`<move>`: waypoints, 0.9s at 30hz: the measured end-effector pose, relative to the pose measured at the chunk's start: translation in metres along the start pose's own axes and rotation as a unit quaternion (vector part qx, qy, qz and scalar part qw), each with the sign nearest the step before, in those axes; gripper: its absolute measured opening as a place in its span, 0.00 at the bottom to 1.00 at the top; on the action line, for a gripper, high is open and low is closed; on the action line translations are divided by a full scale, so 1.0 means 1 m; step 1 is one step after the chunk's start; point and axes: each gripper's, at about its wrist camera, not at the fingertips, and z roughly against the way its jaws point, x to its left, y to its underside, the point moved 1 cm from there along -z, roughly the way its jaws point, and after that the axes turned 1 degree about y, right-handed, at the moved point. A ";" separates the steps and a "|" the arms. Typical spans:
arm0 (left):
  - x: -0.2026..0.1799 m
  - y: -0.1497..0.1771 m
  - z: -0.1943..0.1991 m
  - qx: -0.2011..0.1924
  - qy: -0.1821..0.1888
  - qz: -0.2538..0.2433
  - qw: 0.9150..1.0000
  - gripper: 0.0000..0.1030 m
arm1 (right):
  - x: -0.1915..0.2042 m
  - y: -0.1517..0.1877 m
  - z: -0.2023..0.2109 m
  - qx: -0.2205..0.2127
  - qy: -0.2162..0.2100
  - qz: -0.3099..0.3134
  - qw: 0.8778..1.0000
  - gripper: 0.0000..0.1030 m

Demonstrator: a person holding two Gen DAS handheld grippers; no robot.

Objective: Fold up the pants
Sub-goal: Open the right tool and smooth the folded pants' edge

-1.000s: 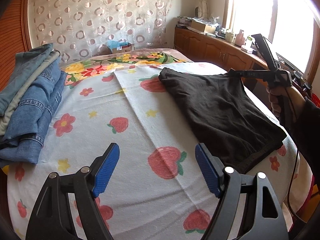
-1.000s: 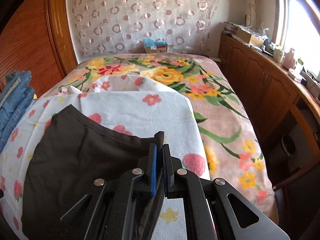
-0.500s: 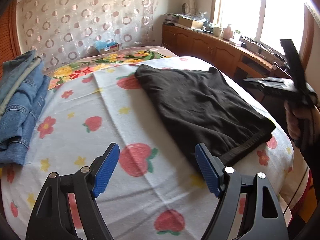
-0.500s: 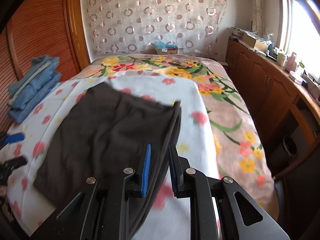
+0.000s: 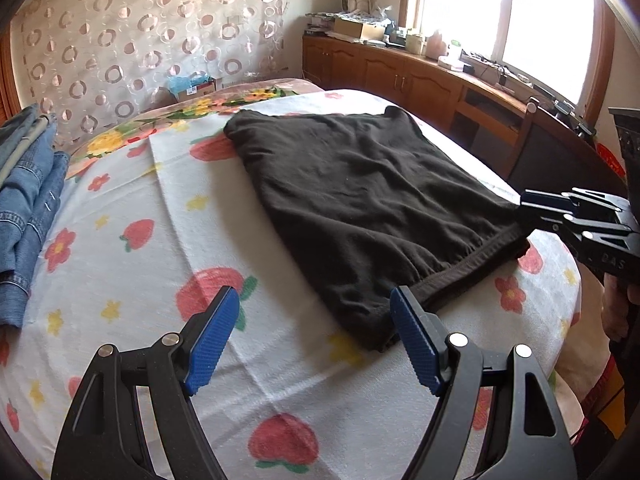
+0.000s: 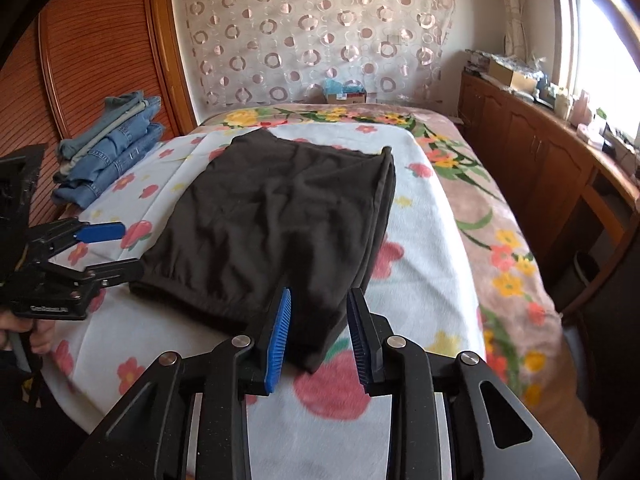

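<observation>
Lengthwise, black pants (image 6: 276, 216) lie waistband nearest, between the spread left hand-held gripper (image 5: 314, 338) and right hand-held gripper (image 6: 318, 336).

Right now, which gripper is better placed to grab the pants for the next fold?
Probably right. The right gripper is open with the near corner of the pants between its fingers. The left gripper is open too, but only its right finger reaches the waistband edge.
</observation>
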 end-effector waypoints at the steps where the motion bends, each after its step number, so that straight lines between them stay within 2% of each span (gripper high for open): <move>1: 0.000 0.000 -0.001 0.001 0.000 0.000 1.000 0.77 | -0.001 0.000 0.000 0.003 -0.001 0.000 1.000 0.29; 7: 0.002 0.002 -0.006 0.009 -0.001 0.001 1.000 0.77 | -0.004 0.001 -0.008 0.015 -0.004 -0.005 1.000 0.29; 8: 0.002 0.002 -0.007 0.009 -0.001 0.001 1.000 0.77 | -0.001 0.002 -0.006 0.014 -0.004 -0.005 1.000 0.27; 9: 0.003 0.003 -0.007 0.010 0.000 0.002 1.000 0.77 | -0.001 0.001 -0.005 0.011 -0.005 -0.005 1.000 0.18; 12: 0.003 0.003 -0.008 0.010 0.000 0.002 1.000 0.77 | 0.000 -0.001 -0.002 0.003 -0.003 0.003 1.000 0.11; 18: 0.002 0.003 -0.008 0.010 0.000 0.003 1.000 0.77 | 0.001 0.011 0.010 -0.005 -0.011 0.005 1.000 0.11; 27: 0.000 0.001 0.003 -0.009 0.008 0.005 1.000 0.77 | -0.001 0.018 0.002 0.008 -0.008 -0.006 1.000 0.11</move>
